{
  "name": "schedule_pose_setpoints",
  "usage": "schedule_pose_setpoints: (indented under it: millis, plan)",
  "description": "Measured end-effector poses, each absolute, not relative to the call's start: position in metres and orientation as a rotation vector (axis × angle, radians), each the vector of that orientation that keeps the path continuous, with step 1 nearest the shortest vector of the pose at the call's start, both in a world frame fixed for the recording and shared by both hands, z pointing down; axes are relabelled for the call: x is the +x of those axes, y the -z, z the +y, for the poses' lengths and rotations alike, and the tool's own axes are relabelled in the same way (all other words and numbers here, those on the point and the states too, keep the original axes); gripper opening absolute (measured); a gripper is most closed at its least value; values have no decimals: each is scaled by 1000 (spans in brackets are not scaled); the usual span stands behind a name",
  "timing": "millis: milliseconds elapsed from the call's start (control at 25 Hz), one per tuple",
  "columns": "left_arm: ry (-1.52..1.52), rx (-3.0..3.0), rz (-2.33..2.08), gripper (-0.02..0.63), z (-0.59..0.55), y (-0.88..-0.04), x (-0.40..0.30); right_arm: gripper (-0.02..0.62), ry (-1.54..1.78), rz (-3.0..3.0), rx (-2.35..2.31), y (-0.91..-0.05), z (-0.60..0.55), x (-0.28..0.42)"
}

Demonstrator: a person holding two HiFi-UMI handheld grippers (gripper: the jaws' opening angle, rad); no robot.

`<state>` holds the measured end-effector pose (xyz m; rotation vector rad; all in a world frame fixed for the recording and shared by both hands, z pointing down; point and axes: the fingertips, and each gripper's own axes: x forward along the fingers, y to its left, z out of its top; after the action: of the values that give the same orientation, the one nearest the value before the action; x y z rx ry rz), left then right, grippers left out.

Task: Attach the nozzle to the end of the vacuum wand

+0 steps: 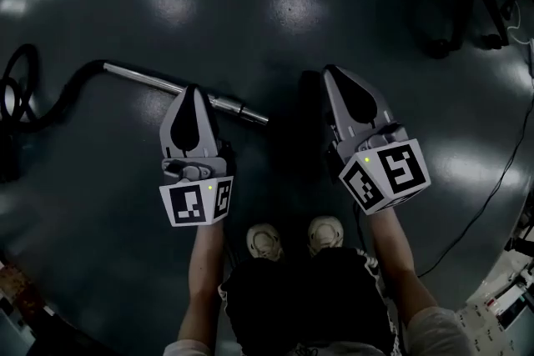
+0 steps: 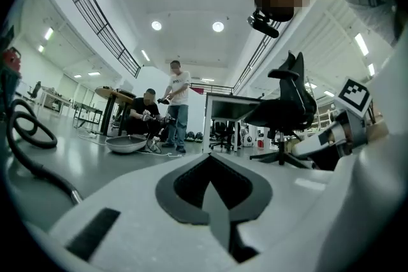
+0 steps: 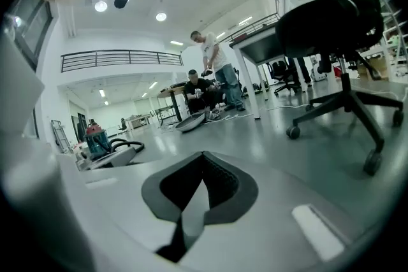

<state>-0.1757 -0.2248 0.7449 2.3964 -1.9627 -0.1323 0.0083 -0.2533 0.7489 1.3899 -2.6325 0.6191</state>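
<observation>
Head view: you're standing on a dark, glossy floor (image 1: 250,4) with ceiling lights mirrored in it. The vacuum wand (image 1: 142,79) lies flat on it, and its hose (image 1: 50,100) curls off to the left. Your left gripper (image 1: 193,89) sits above the wand and your right gripper (image 1: 332,71) is off to the side. Both are clamped shut on nothing. It's a big open hall, with an office chair (image 3: 331,16) close by and a standing person (image 3: 215,64) further off.
</observation>
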Motion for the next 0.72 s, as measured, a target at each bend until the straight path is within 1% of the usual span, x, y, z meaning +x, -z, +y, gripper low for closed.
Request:
schedule_pose_setpoints:
  millis: [120,200,400,520,600,720]
  plan:
    - [119,2393,-1988,3,-226,-632,-176,8,-624,-2585,1381,-651,-246,14]
    - [127,2346,-2003,3,-216,-541,-178,8,-644,-2554,1384,-566,-236,15]
    - [141,2249,-2000,3,-176,-283,-166,8,-684,-2555,1336,-309,-205,13]
    - [160,2244,-2016,3,-149,-130,-165,8,-629,-2573,1301,-155,-183,5]
    - [126,2311,-2011,3,-133,-58,-157,8,-580,-2606,1302,-80,-168,3]
    - [142,2363,-1986,3,-106,-4,-146,8,-601,-2687,1274,-19,-142,3]
